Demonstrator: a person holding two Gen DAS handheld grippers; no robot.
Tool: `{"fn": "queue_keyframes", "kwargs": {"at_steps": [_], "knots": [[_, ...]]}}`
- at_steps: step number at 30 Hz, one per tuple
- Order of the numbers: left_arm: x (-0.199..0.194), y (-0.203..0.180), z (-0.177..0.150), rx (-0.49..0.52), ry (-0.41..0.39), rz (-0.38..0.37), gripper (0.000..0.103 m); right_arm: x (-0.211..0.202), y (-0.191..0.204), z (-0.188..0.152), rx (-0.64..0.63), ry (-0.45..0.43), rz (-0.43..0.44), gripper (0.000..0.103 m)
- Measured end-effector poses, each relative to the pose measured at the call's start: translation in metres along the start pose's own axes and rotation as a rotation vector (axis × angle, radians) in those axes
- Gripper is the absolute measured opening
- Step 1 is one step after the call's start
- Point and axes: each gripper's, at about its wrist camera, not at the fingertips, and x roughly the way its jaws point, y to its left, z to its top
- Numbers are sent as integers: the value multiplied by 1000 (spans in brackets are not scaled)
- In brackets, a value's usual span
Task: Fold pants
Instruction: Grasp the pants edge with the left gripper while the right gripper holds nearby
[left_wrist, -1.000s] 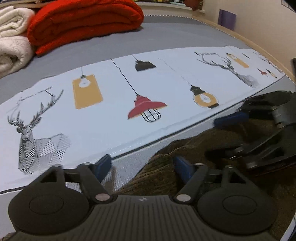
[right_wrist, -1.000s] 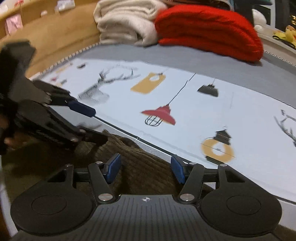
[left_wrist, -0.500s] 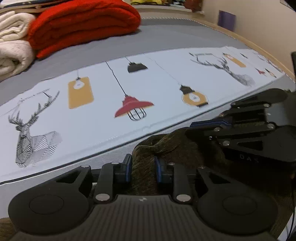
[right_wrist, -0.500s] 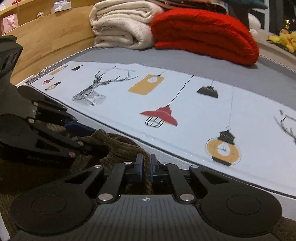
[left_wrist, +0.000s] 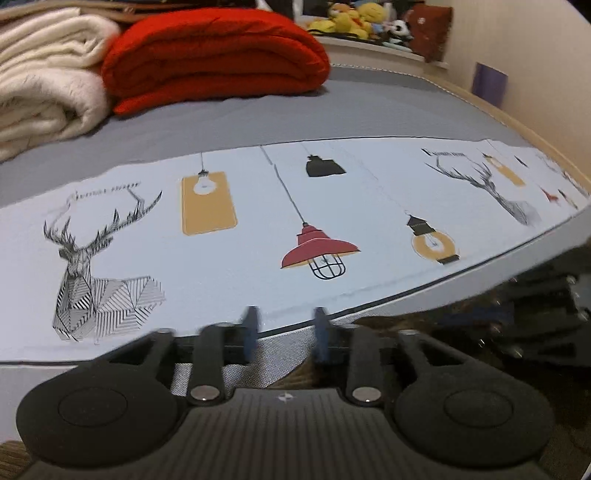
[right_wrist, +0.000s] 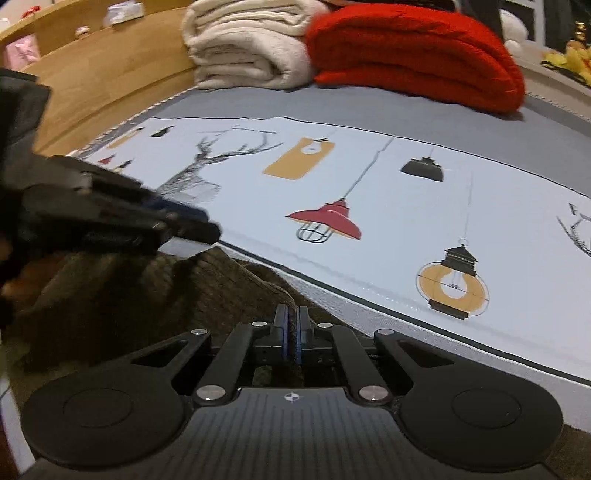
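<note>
Dark olive-brown corduroy pants (right_wrist: 155, 295) lie bunched at the near edge of the bed, low in both views (left_wrist: 417, 332). My right gripper (right_wrist: 291, 332) is shut on a fold of the pants. My left gripper (left_wrist: 284, 332) has its blue pads apart with nothing between them, just left of the pants' edge and above the bed's front. It shows blurred at the left of the right wrist view (right_wrist: 177, 225). The right gripper shows blurred at the right of the left wrist view (left_wrist: 546, 314).
A white sheet printed with lamps and deer (left_wrist: 295, 221) covers the grey bed (left_wrist: 332, 110). A folded red blanket (left_wrist: 218, 55) and cream blankets (left_wrist: 40, 74) lie at the back. A wooden bed frame (right_wrist: 96, 74) runs along the left.
My left gripper was shut on the pants half a second ago; it has opened and lifted off them. My right gripper stays shut on the fold and has risen a little.
</note>
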Motion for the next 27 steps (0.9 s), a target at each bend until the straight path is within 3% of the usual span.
{"fn": "queue_keyframes", "kwargs": {"at_steps": [3,6,12,19,22,24,27], "knots": [[7,-11,-8,76,32,-2,46,-1,-2,0,-11,31,46,5],[0,-22,-23,154,-1,32,46,-7,-7,3,7,39,92,8],[-8,-9,-29,97,-4,-24,47,-6,-18,15,116,-71,39,16],[-29,-2,-36,169,30,-108,49,15,15,10,-35,29,103,21],[-33,-2,-42,227,46,-138,53,8,21,8,-81,37,137,32],[-33,-3,-44,244,55,-146,55,6,23,8,-75,47,165,44],[-32,-6,-46,255,53,-149,57,7,30,8,-103,46,155,48]]}}
